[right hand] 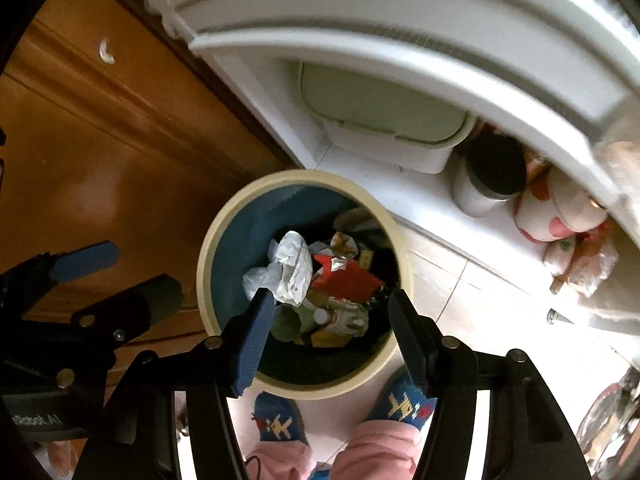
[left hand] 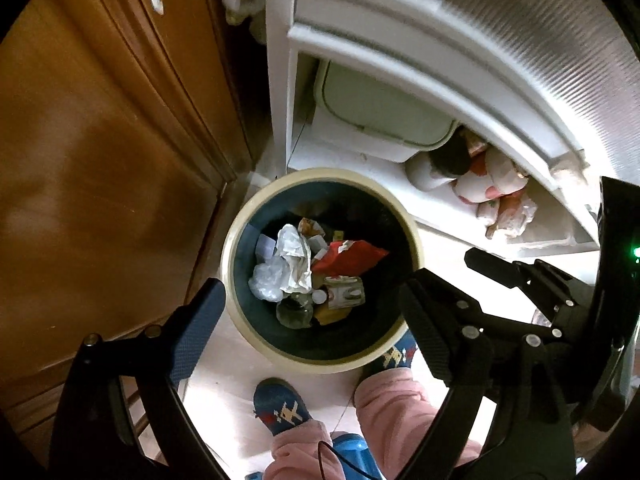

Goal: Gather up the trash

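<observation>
Left wrist: tiled floor (left hand: 224,384), wooden cabinet (left hand: 100,160)

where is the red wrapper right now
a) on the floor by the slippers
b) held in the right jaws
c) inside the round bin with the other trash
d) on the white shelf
c, the red wrapper lies among crumpled paper inside the round bin, with nothing in either gripper's jaws.

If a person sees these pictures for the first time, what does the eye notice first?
First, the round waste bin on the floor in the middle, with a cream rim and a red wrapper and white crumpled paper inside. Both the left gripper and the right gripper hang open above it, empty.
</observation>
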Demonstrator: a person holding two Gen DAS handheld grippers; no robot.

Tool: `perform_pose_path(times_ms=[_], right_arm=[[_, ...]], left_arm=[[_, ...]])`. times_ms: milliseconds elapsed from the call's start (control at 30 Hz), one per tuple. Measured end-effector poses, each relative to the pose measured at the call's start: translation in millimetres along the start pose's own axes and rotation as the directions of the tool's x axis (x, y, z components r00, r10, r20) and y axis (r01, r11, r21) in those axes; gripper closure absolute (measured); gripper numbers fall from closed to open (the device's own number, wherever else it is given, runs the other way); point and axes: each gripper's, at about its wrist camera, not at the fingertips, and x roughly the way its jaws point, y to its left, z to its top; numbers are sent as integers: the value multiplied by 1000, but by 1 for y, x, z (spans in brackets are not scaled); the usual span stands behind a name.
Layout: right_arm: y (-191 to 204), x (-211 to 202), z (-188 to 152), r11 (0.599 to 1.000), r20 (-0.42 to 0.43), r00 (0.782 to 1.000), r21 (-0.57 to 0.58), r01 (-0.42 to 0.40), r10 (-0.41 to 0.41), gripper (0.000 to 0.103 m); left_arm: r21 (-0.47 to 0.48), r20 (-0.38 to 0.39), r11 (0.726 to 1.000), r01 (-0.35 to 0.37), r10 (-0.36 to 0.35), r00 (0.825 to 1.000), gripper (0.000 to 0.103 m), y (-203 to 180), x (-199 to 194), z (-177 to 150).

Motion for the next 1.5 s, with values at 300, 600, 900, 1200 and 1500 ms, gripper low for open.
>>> perform_pose_path(times_ms=[300, 600, 900, 1200, 1500], right_arm=[[5, -82, 2, 998, 49, 999, 62, -9, 6, 42], [15, -175, 4, 998, 93, 995, 62, -26, 20, 42], [42, -259, 5, 1000, 125, 992, 7, 5, -6, 42], [72, -349, 12, 994, 179, 980, -44, 96, -87, 42], [93, -436, 25, 992, 211, 973, -72, 106, -89, 42]], left_arm=[[31, 48, 1000, 2, -4, 999, 16, -23, -76, 10], [64, 80, 998, -2, -3, 997, 16, -46, -163, 15], [78, 55, 996, 45, -49, 997, 16, -59, -231, 15], [128, 263, 950, -284, 244, 934, 16, -76, -329, 9], [103, 259, 974, -202, 170, 951, 19, -75, -390, 18]])
